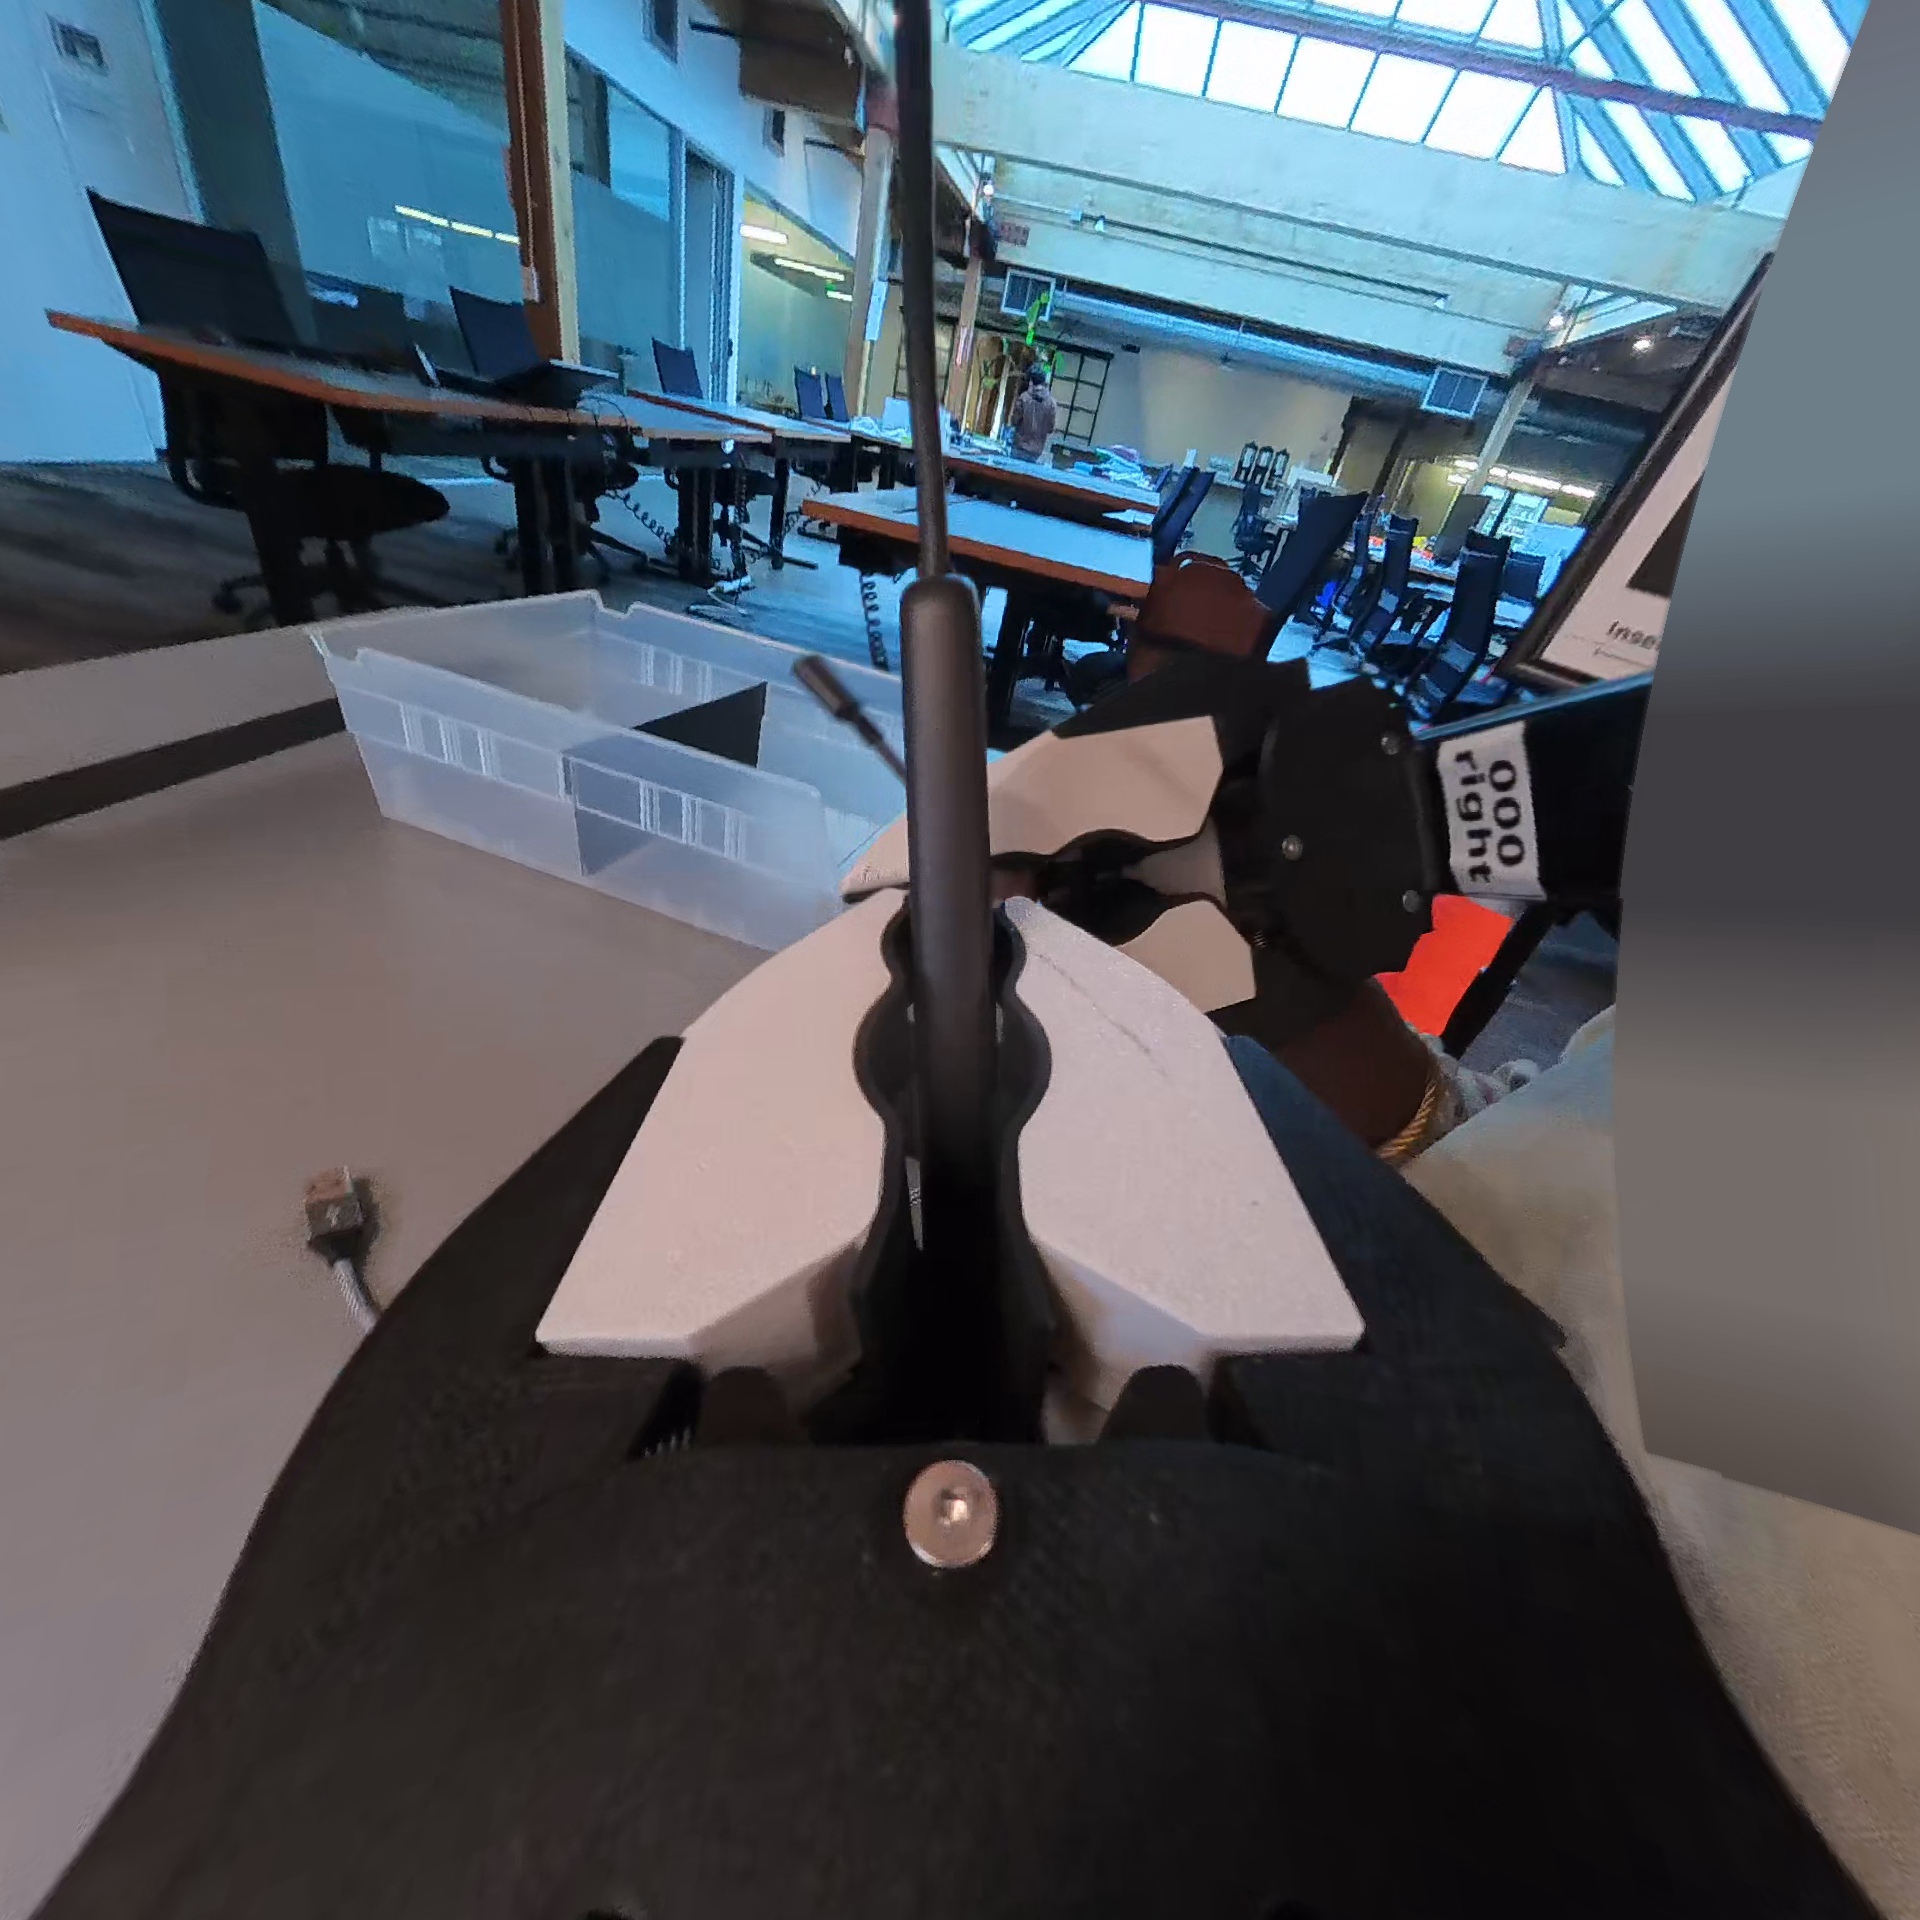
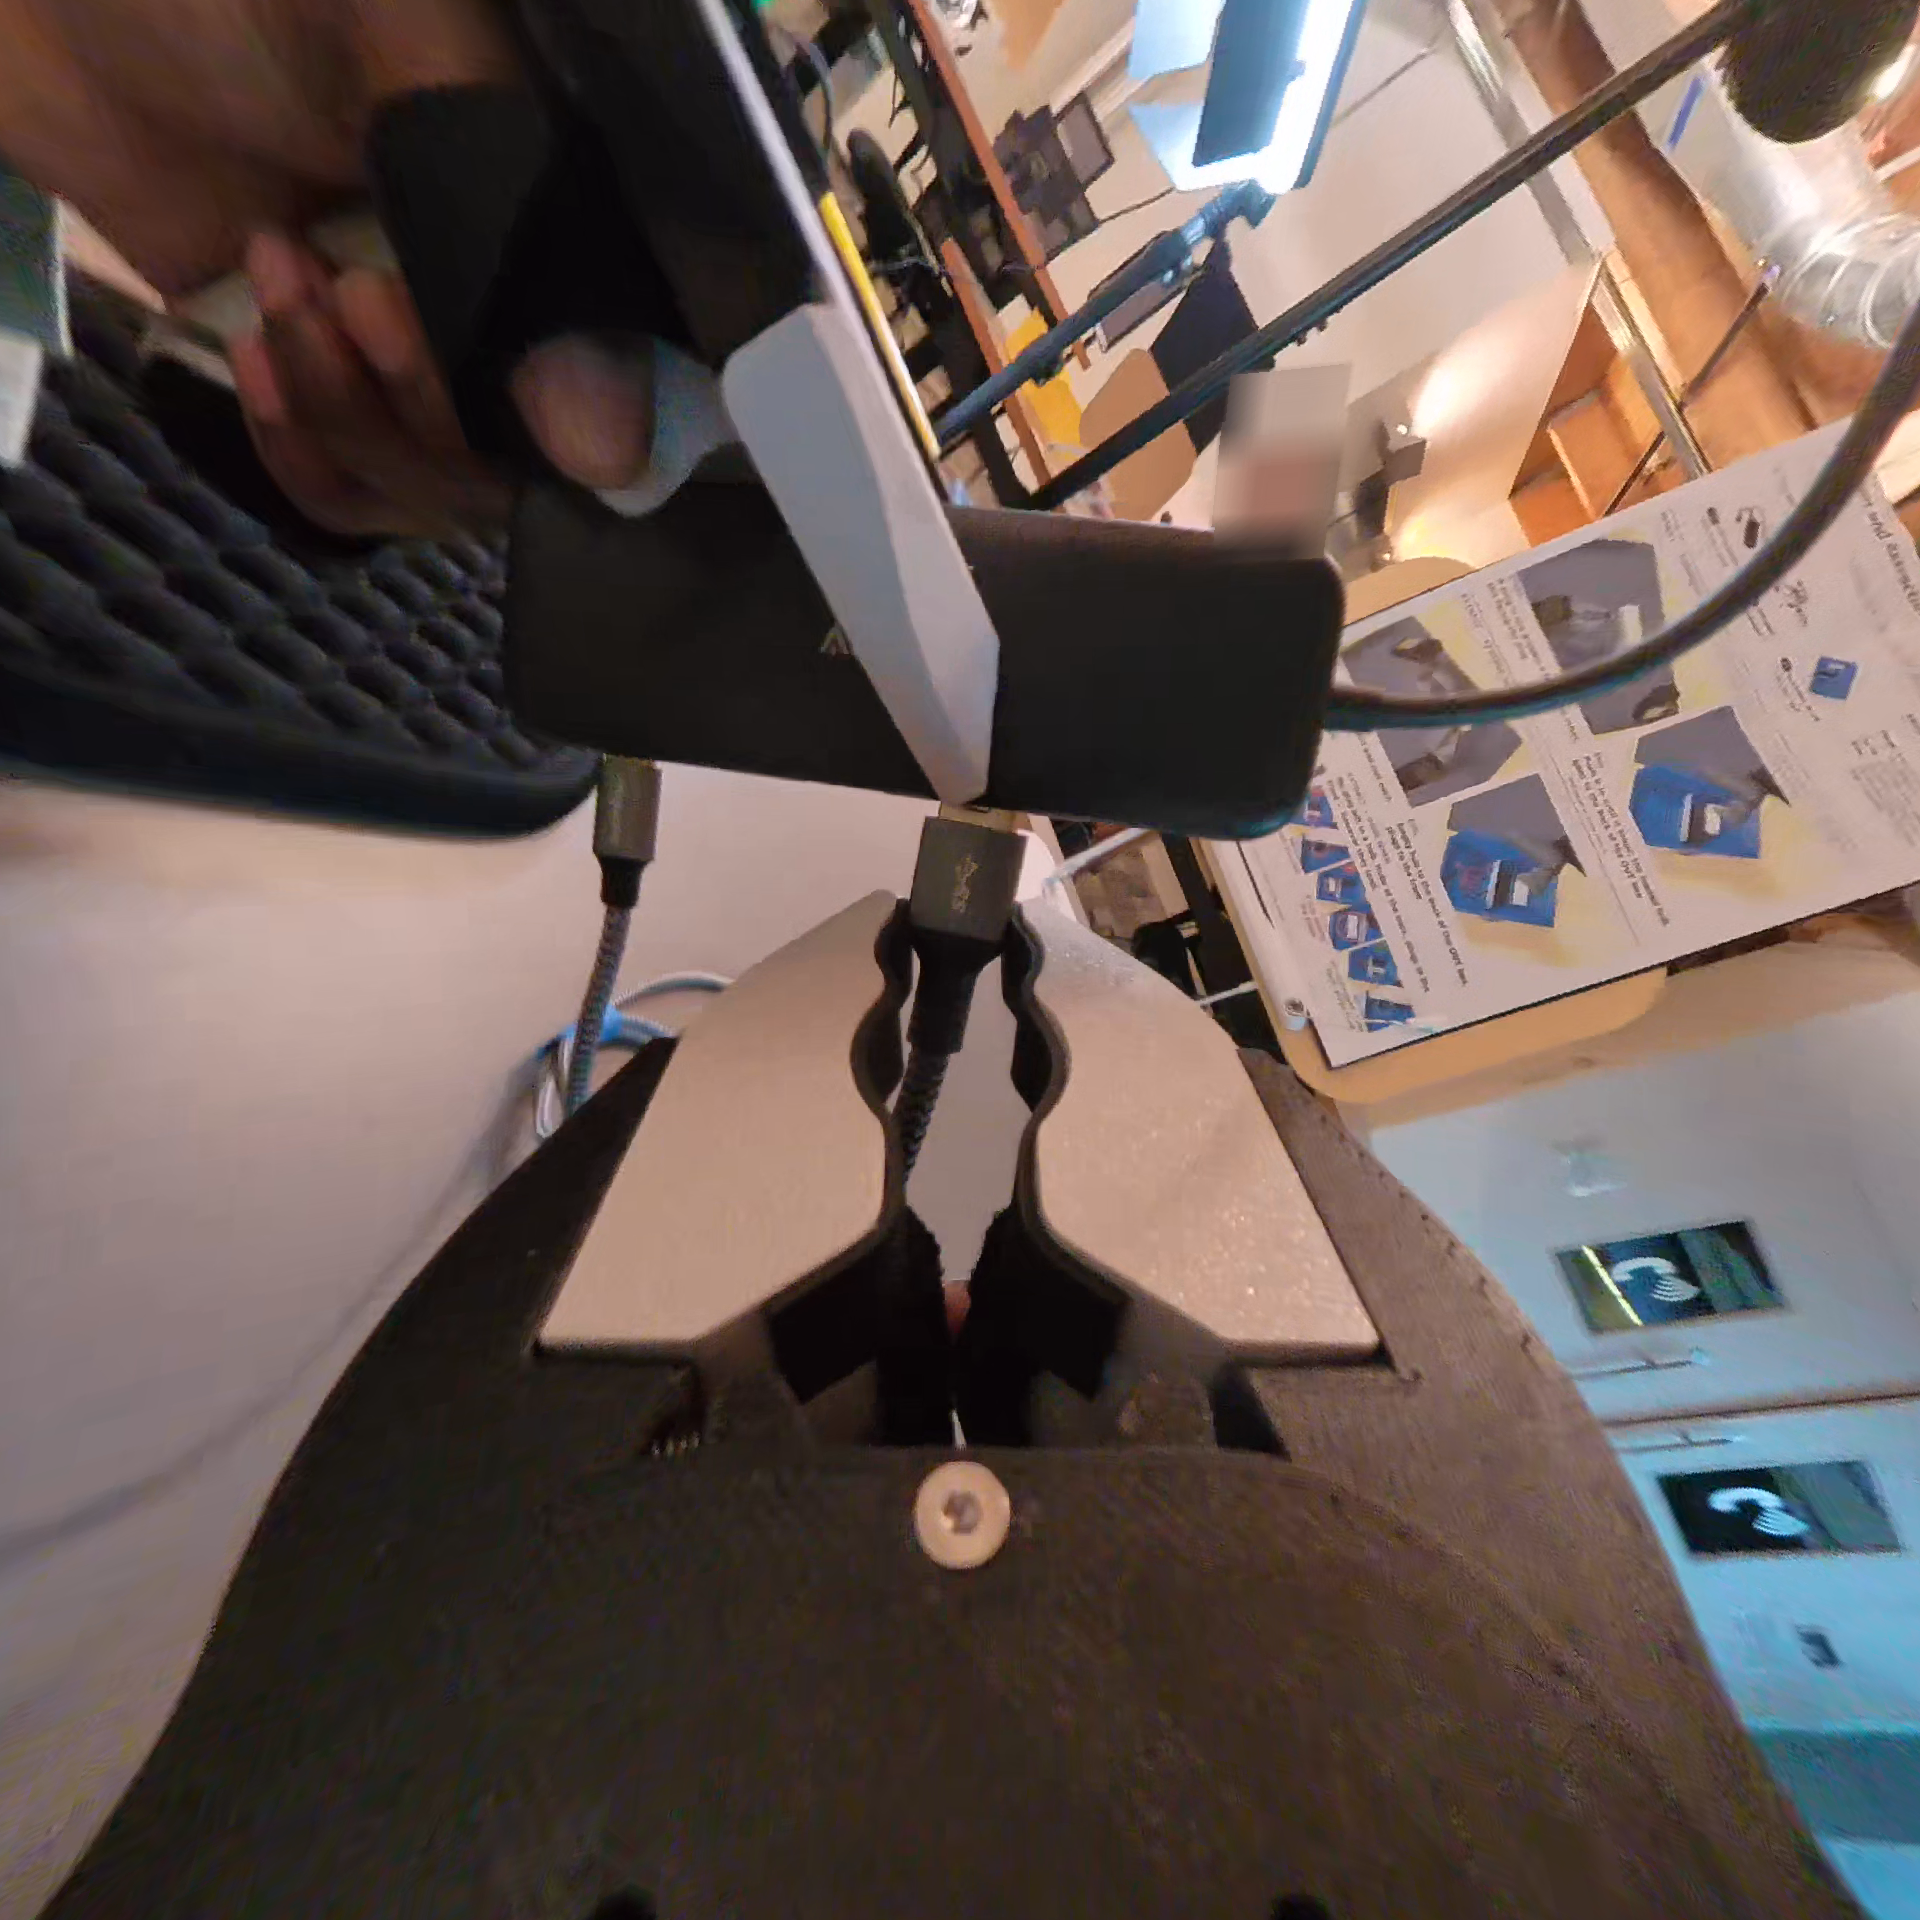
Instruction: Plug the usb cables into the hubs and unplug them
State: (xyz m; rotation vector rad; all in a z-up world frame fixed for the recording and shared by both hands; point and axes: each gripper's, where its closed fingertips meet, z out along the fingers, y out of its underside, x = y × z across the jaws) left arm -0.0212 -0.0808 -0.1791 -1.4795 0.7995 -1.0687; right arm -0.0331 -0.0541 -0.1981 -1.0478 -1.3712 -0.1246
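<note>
Hub (image 2: 1143, 675), dark and slim, sits clamped edge-on in the left hand-held gripper (image 1: 951, 935) above the table (image 1: 260, 1039); the right hand-held gripper (image 2: 956, 925) pinches a braided cable's plug (image 2: 961, 868) at its port.

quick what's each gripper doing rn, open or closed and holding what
left gripper: closed on the black usb hub, held edge-on.
right gripper: closed on a grey usb plug with its tip at the hub's edge.
</note>
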